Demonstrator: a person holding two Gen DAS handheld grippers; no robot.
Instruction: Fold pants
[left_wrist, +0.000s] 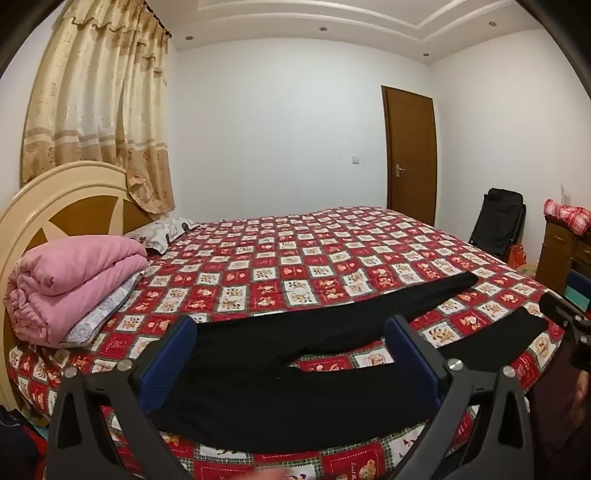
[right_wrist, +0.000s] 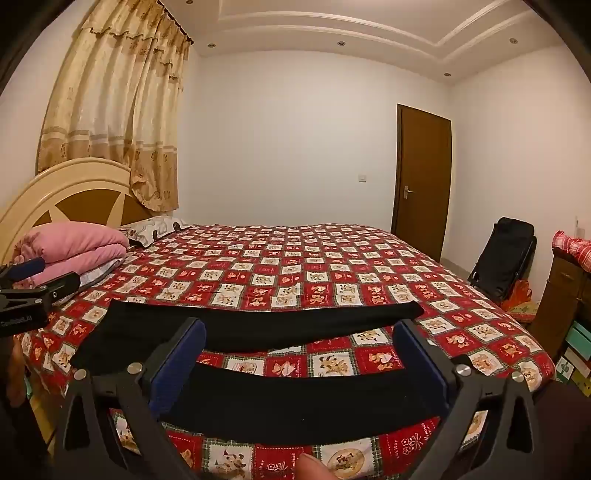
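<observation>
Black pants (left_wrist: 295, 376) lie flat near the front edge of the bed, waist to the left and two legs spread apart to the right. They also show in the right wrist view (right_wrist: 288, 391). My left gripper (left_wrist: 291, 332) is open and empty, hovering over the waist end. My right gripper (right_wrist: 299, 336) is open and empty, hovering over the near leg. The right gripper shows at the right edge of the left wrist view (left_wrist: 569, 317); the left gripper shows at the left edge of the right wrist view (right_wrist: 33, 284).
The bed (left_wrist: 332, 258) has a red and white checked cover. A folded pink quilt (left_wrist: 74, 280) and a pillow (left_wrist: 162, 232) lie by the headboard. A black chair (left_wrist: 498, 221), a wooden cabinet (left_wrist: 561, 251) and a closed door (left_wrist: 410, 155) stand to the right.
</observation>
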